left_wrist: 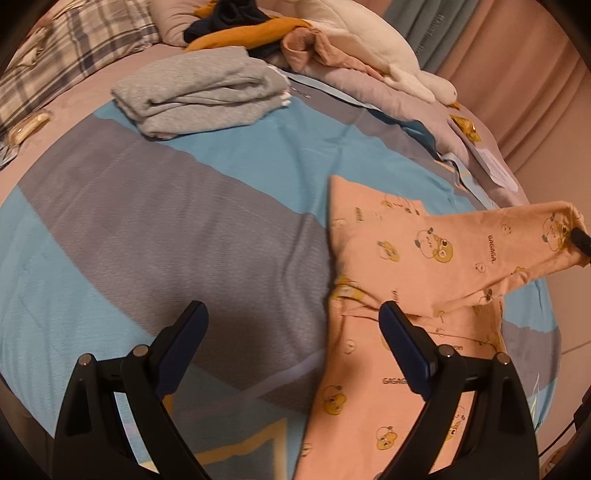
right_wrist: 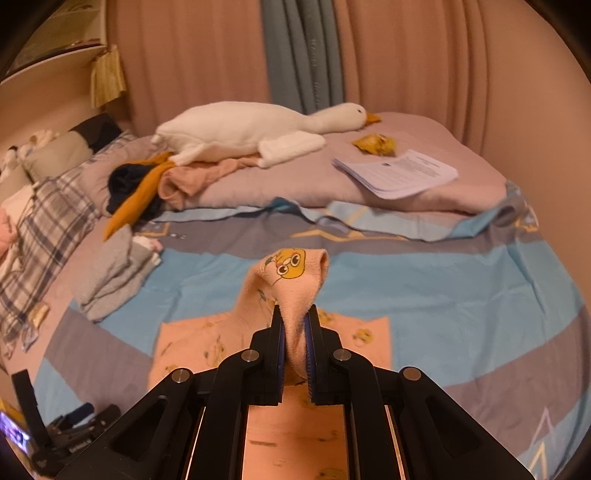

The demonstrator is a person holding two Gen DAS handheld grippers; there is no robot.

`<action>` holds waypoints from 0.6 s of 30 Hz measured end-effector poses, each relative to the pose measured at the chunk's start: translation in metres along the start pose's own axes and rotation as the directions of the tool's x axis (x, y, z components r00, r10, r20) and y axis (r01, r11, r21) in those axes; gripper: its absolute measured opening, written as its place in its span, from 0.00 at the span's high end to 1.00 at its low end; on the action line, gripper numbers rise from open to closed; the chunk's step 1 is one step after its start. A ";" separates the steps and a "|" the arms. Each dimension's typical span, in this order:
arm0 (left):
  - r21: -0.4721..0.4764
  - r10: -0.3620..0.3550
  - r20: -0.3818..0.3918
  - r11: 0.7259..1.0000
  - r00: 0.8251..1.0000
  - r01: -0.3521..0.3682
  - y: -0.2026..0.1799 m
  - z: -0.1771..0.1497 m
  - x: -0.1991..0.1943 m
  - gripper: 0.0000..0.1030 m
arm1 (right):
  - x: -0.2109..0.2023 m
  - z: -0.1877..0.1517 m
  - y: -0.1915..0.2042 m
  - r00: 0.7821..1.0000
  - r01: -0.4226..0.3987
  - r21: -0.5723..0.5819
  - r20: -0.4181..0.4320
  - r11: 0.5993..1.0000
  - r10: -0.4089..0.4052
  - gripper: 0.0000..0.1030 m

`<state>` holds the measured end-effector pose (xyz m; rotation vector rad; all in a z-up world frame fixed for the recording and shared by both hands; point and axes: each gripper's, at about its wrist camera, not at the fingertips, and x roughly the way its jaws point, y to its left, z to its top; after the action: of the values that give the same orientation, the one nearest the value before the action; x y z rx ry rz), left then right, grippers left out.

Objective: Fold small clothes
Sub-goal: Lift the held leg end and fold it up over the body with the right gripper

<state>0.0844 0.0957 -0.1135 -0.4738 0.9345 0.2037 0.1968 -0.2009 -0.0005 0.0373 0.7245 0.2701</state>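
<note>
A small pink garment with yellow cartoon prints [left_wrist: 391,266] lies on the blue and grey bedspread [left_wrist: 184,221]. One sleeve [left_wrist: 517,251] is stretched up and to the right, its cuff pinched by my right gripper [left_wrist: 581,240] at the frame's edge. In the right wrist view my right gripper [right_wrist: 294,317] is shut on that sleeve cuff [right_wrist: 295,280], lifted above the garment's body [right_wrist: 207,332]. My left gripper [left_wrist: 291,321] hovers open over the garment's left edge; its right finger is over the cloth, and nothing is between its jaws.
A folded grey garment [left_wrist: 199,96] lies at the back left. Behind it are a heap of dark, mustard and pink clothes [left_wrist: 255,33] and a white plush goose [right_wrist: 251,129] on a pink duvet, with a stack of papers [right_wrist: 399,173]. A plaid pillow [left_wrist: 74,48] is far left.
</note>
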 end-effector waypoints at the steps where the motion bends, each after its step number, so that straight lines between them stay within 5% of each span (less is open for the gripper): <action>1: 0.003 -0.005 -0.004 1.000 1.000 0.005 -0.003 0.001 0.002 0.09 | 0.000 -0.001 -0.003 1.000 0.006 0.004 -0.004 1.000 -0.006 0.90; 9: -0.001 -0.056 -0.040 0.998 0.998 0.056 -0.021 0.010 0.016 0.12 | 0.015 -0.018 -0.035 0.997 0.040 0.046 -0.069 0.998 -0.037 0.90; 18: 0.022 -0.117 -0.074 0.993 0.990 0.119 -0.044 0.025 0.037 0.47 | 0.033 -0.035 -0.056 0.990 0.043 0.084 -0.140 0.996 -0.031 0.90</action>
<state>0.1403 0.0679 -0.1178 -0.5139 0.9759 0.0668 0.2103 -0.2484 -0.0548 0.0879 0.8739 0.2070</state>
